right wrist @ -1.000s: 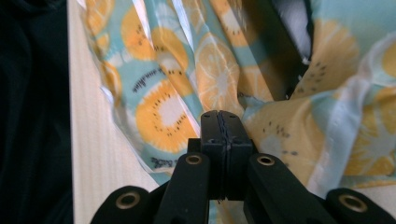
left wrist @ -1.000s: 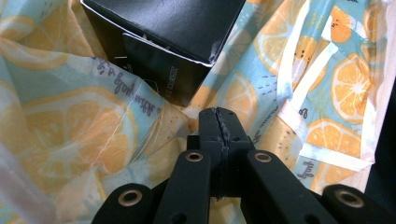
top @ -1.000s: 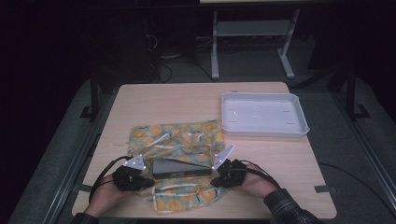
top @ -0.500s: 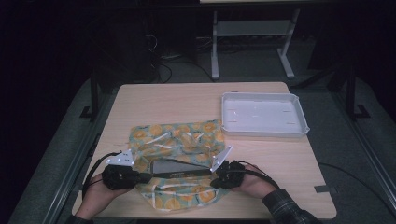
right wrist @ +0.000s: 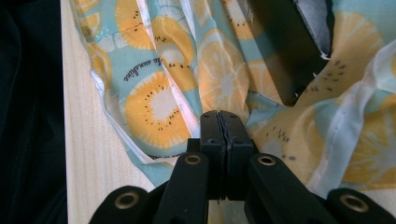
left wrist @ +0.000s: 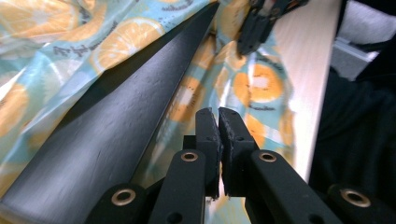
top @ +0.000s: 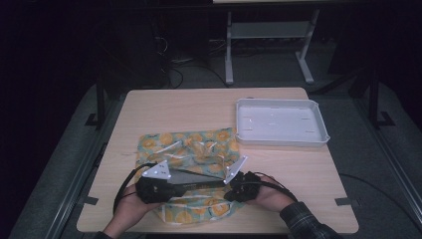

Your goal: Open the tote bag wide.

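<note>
An orange-slice print cloth (top: 189,147) lies spread on the table with a flat black box (top: 199,179) on its near part. My left gripper (top: 179,188) is at the box's left end and points right along it. In the left gripper view its jaws (left wrist: 218,114) have just been closing and stand almost together, with nothing seen between them, beside the box (left wrist: 116,135) and above the cloth (left wrist: 252,88). My right gripper (top: 226,191) is at the box's right end. Its jaws (right wrist: 223,116) are shut where folds of cloth (right wrist: 159,102) gather, near the box's corner (right wrist: 285,51).
An empty white tray (top: 281,141) stands at the back right of the wooden table (top: 174,104). The table's front edge runs close behind both hands. A white metal frame and cables stand on the floor beyond the table.
My left gripper swung out to the left, then came back right to the box's left end, a little higher. The right gripper and the cloth stayed put.
</note>
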A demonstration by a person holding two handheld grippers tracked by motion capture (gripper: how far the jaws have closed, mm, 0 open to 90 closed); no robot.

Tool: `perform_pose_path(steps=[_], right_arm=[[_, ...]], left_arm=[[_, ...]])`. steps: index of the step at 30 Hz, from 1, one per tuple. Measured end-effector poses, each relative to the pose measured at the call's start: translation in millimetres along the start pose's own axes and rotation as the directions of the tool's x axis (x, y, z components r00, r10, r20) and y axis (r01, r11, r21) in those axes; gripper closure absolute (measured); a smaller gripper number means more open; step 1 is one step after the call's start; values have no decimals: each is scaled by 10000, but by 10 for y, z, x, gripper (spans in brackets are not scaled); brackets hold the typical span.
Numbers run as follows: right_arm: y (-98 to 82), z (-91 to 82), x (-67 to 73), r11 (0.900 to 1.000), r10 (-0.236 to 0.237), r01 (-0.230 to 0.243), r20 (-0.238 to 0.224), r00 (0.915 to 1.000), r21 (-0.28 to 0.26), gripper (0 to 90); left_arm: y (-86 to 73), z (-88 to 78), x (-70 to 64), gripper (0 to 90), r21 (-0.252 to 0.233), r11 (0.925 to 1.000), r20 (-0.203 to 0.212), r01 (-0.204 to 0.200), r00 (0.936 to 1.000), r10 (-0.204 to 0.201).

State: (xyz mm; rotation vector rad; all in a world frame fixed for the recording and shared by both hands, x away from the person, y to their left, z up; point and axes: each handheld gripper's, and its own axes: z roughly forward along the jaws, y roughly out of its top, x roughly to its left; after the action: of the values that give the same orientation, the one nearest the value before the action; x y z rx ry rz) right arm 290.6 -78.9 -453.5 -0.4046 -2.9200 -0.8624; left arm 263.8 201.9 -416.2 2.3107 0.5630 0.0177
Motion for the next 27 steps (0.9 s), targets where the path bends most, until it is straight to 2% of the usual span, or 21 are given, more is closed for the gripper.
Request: perform_pose_path(steps=[1, 4, 11, 12, 16, 17, 20, 21, 23, 24, 27], right_arm=[[0, -1, 0, 10000, 0, 0, -5, 10000, 2, 884], [-4, 0, -1, 10000, 6, -6, -51, 10000, -9, 882], [-10, -6, 10, 10000, -71, 71, -114, 9999, 34, 875], [-10, -6, 11, 10000, -93, 94, -136, 9999, 13, 868], [1, -57, 23, 9997, -109, 104, -253, 9996, -231, 797], [27, -125, 40, 9991, -141, 133, -180, 9997, -408, 751], [53, -213, 56, 9978, -146, 143, -43, 9999, -646, 713], [63, -249, 60, 9965, -147, 141, -79, 9999, -820, 702], [99, -367, 78, 9923, -167, 188, 182, 9997, -1224, 685], [99, -367, 78, 9923, -167, 188, 182, 9997, -1224, 685], [151, -480, 70, 9849, -217, 278, 376, 9991, -1707, 670]], left_arm=[[-1, 52, -5, 864, 99, 9999, -2, 74, 10000, -74], [-29, 166, 5, 867, 786, 9968, -400, -163, 9990, 195], [-148, 263, 106, 883, 1559, 9867, -717, 455, 9968, -347], [-156, 269, 115, 883, 1669, 9851, -701, 417, 9971, -303], [-158, 290, 102, 884, 1741, 9838, -731, 435, 9968, -312], [-158, 289, 101, 884, 1751, 9836, -729, 429, 9969, -305], [-161, 286, 106, 884, 1747, 9837, -693, 436, 9971, -319], [-163, 286, 107, 884, 1733, 9839, -680, 437, 9972, -323], [-162, 285, 107, 884, 1740, 9838, -662, 438, 9973, -327], [-162, 284, 107, 884, 1744, 9837, -656, 440, 9973, -330], [-163, 284, 107, 884, 1744, 9838, -648, 420, 9974, -311]])
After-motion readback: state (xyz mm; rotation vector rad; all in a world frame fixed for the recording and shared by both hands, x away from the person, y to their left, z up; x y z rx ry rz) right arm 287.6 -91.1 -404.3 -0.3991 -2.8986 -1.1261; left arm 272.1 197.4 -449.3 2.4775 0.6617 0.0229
